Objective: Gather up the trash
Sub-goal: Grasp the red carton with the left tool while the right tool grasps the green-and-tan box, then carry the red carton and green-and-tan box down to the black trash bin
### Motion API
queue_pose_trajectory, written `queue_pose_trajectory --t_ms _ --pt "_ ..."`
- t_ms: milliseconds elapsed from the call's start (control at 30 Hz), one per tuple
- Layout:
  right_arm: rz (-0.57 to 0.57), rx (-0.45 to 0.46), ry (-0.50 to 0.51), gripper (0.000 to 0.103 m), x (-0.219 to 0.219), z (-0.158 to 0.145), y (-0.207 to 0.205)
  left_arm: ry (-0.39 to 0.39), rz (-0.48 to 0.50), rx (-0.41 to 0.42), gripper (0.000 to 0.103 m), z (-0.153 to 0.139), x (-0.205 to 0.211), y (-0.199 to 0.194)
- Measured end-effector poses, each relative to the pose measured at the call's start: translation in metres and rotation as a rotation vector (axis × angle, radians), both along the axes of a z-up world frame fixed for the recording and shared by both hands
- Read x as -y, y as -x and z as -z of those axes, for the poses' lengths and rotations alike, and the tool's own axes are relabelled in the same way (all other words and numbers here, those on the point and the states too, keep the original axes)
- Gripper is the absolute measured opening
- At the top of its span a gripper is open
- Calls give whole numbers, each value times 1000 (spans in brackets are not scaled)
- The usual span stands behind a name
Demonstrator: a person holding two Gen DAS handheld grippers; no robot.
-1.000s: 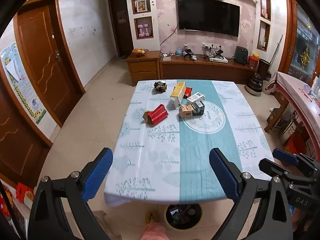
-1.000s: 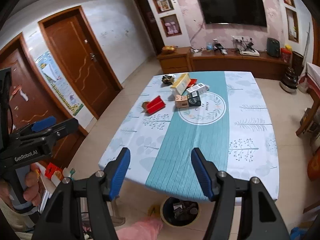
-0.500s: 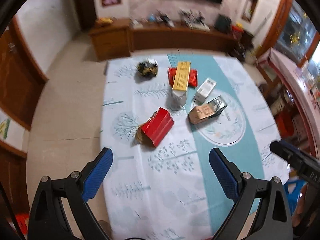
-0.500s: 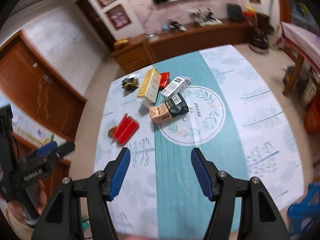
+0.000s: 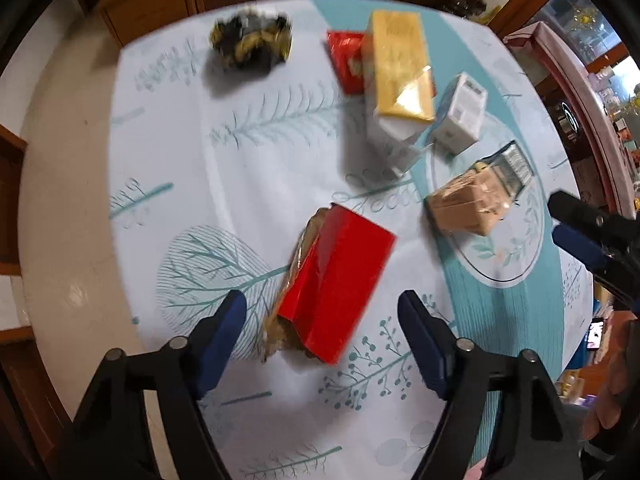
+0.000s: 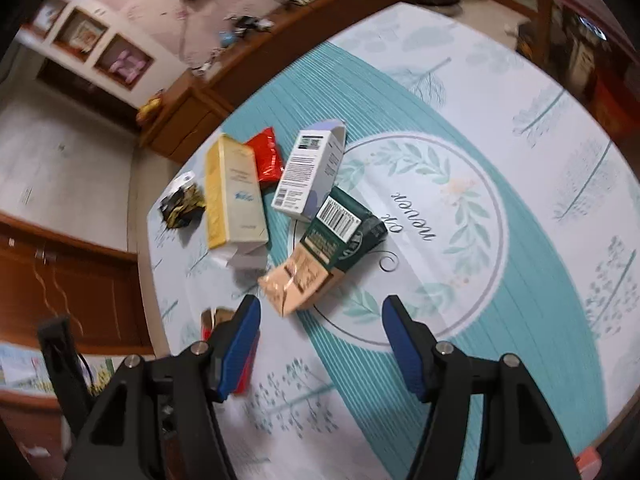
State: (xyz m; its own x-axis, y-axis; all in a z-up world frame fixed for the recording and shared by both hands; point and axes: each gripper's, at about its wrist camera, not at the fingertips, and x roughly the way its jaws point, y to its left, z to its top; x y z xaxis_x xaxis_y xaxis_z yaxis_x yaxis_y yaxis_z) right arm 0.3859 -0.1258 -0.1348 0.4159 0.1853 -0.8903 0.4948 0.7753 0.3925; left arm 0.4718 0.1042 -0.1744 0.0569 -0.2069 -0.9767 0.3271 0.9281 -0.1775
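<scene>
Table with a white and teal leaf-print cloth (image 5: 248,152) carries all the trash, inspected left to right.

Far left corner: a crumpled black and gold wrapper (image 5: 250,42), well apart from the rest. Nearer the camera, a torn red carton (image 5: 334,280) lies flat on the white part of the cloth. The left gripper (image 5: 322,336) points steeply down over it; its jaws are closing, the near end of the carton lies between the blue pads, and neither pad is seen pressing on it.

Centre, far side: a red foil packet (image 5: 346,60) partly under a tall yellow and white box (image 5: 400,76). Just beside that box, a small white box (image 6: 310,172) with printed labels.

Right of centre: a dark green box (image 6: 344,232) with a barcode, touching a tan crumpled package (image 6: 296,284), both on the edge of the round leaf emblem.

The right gripper (image 6: 320,344) hovers over the teal stripe near the tan package, jaws apart, nothing between them. Contact with any item: none visible
</scene>
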Motion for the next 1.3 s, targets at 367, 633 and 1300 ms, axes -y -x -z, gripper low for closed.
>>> queue_pose_trajectory --t_ms 367,633,1300 --pt "98 -132 -22 63 -7 49 -52 51 -17 -92 55 30 1 -8" --pt "85 -130 -4 37 -12 53 -52 55 -58 -72 46 29 1 2" --pt "-256 18 11 34 9 -5 94 92 -233 138 45 -86 -6 127"
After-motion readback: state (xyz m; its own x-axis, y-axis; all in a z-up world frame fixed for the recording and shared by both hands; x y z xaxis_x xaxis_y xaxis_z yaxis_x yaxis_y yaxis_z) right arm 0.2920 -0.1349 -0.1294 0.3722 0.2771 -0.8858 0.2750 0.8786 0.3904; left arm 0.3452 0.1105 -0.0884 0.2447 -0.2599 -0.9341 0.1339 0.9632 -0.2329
